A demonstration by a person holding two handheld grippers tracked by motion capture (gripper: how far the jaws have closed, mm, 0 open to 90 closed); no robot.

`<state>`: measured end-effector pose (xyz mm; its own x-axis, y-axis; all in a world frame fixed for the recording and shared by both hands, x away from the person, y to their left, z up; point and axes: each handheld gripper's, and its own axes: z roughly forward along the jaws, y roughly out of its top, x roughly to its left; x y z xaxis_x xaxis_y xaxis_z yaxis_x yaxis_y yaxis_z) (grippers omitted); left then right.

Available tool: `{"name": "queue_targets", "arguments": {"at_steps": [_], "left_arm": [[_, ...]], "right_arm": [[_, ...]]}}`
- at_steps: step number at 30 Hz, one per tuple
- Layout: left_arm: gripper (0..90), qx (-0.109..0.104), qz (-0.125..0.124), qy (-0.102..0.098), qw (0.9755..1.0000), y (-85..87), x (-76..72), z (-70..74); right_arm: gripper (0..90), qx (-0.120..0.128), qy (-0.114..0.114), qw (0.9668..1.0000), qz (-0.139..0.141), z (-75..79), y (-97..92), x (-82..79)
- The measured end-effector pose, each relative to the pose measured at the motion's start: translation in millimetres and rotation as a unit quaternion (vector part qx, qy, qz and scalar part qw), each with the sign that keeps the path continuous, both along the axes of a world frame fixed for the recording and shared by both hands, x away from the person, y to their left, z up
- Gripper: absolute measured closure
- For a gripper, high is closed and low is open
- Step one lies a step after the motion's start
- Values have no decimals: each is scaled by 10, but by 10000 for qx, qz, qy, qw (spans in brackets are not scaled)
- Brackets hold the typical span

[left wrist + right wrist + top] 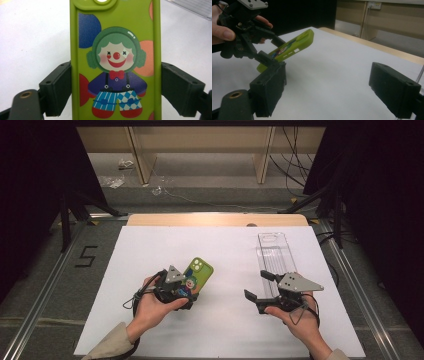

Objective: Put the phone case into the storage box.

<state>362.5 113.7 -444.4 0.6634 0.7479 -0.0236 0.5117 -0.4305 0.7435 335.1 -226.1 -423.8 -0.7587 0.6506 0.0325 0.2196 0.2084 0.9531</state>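
Note:
A lime-green phone case (pixel 201 271) printed with a clown sits between the jaws of my left gripper (pixel 192 289), which is shut on its long sides. In the left gripper view both black pads (pixel 58 87) press against the edges of the case (pixel 115 37). From the right gripper view the case (pixel 294 46) is tilted, its far end raised above the white table, held by the left gripper (pixel 272 50). My right gripper (pixel 256 285) stands open with nothing in it, to the right of the case; between its jaws (pixel 328 67) lies bare white surface.
A clear plastic tray (pixel 274 251) lies lengthwise at the right rear of the white sheet (pixel 220 245), just beyond my right gripper; its corner (pixel 197 7) shows in the left gripper view. A wooden table edge (pixel 215 219) runs along the back.

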Motion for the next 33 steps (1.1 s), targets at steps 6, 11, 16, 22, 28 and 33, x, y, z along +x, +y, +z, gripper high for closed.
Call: {"name": "queue_targets", "arguments": {"at_steps": [6,11,16,22,28,33], "left_arm": [[163,5,-100,-17,9999,-64,-42,-1],[163,20,-169,-32,9998,-135,-86,-3],[163,19,-224,-21,9997,-179,-113,-3],[163,19,-345,-34,9994,-259,-160,-4],[163,13,-415,-53,9991,-309,-190,-3],[163,8,-480,-61,9988,-360,-215,-7]], "right_arm": [[156,32,35,10000,-6,15,46,42],[157,44,61,10000,-17,25,86,89],[158,36,82,10000,-18,22,115,120],[159,7,118,9999,16,26,187,163],[160,-3,157,9999,33,15,238,200],[160,-17,183,9998,44,16,287,235]]}}
